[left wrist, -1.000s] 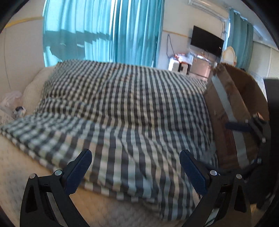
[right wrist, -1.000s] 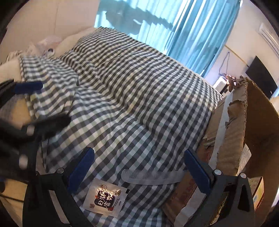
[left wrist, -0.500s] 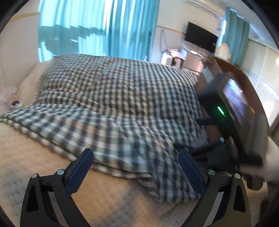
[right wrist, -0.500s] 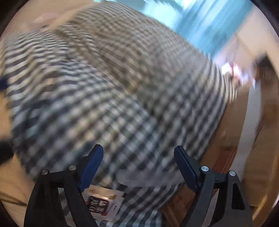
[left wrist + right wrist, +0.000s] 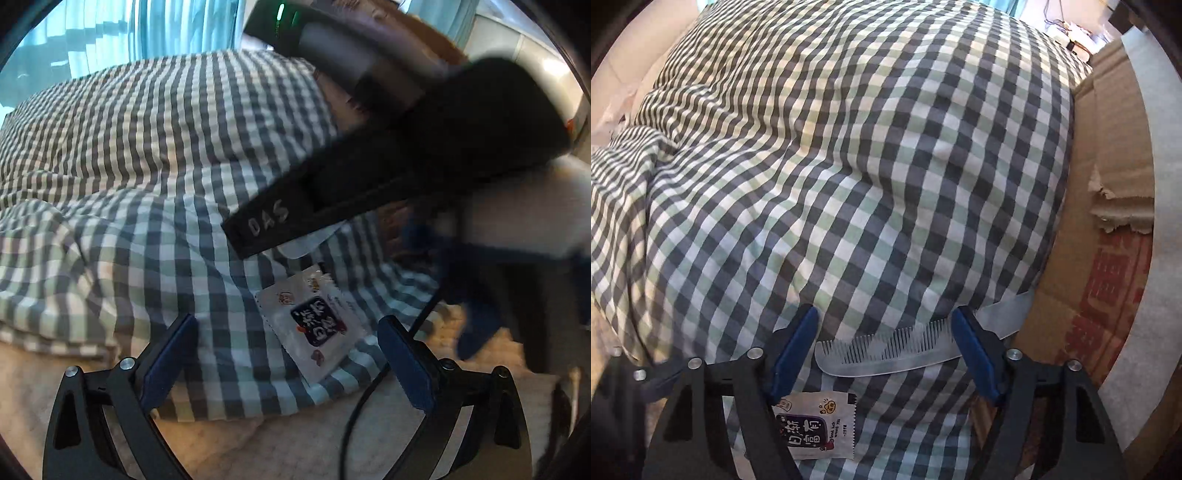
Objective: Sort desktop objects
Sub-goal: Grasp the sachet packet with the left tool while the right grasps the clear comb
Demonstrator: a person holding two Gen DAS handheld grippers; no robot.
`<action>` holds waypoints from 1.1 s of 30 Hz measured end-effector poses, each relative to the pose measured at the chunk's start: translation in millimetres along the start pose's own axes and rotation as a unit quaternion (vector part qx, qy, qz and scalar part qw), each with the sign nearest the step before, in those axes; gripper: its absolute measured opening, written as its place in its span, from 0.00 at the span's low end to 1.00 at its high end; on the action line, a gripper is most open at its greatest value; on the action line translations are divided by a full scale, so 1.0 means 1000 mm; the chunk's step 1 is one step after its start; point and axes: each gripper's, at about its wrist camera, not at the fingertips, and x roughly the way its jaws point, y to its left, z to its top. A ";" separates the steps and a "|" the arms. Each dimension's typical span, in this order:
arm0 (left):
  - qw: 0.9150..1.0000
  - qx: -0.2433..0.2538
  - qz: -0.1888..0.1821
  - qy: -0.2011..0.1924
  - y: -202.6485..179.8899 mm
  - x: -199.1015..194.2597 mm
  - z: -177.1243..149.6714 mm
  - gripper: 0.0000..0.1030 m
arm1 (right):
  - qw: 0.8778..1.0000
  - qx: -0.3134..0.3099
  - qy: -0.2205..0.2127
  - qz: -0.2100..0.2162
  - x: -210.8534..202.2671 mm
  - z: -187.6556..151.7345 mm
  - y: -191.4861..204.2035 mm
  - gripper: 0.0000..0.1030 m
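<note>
While the checked quilt (image 5: 849, 166) fills nearly everything I can see, soft and billowed in grey, white and pale green squares, it is also my chief worry: it gives under any pressure, so a thin object on it could sink into a fold or slide away as my fingers meet. To the right stands a cardboard box (image 5: 1108, 229), stiff and brown with a torn edge and a pale tape strip, which I judge to be where sorted things go. My right gripper (image 5: 884, 350) has its blue-padded jaws spread apart, straddling the comb (image 5: 886, 354), with nothing held; the right pad sits at or on the comb near its handle, though I cannot tell whether it touches. That comb is flat, translucent grey plastic, slightly curved, fine teeth pointing away from me, its handle reaching toward the box. Being so thin and slick, it could tip on edge, skate out of the pads, or I might pinch quilt fabric along with it. My left gripper (image 5: 288, 354) is likewise wide open and empty, poised over the sachet (image 5: 314, 325), a small glossy white packet with serrated edges and a dark printed label, lying flat just beside the comb. Such crinkly film could buckle or slip when squeezed, and the two tools are crowded enough to knock together.
</note>
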 end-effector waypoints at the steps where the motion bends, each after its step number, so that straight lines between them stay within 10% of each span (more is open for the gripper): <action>1: 1.000 -0.004 -0.001 -0.001 0.001 0.003 0.002 0.97 | 1.000 0.001 -0.001 0.001 -0.001 0.000 -0.001 0.72; 8: 1.000 0.010 0.004 -0.011 -0.008 0.018 0.004 0.93 | 1.000 -0.011 -0.007 -0.009 -0.006 -0.010 -0.005 0.70; 19: 0.998 0.003 0.044 -0.037 -0.006 0.034 0.000 0.08 | 1.000 0.007 -0.007 -0.018 -0.017 -0.023 -0.022 0.65; 33: 0.971 -0.064 0.119 -0.195 0.060 -0.061 0.054 0.03 | 0.971 0.213 0.005 0.105 -0.034 -0.066 -0.060 0.78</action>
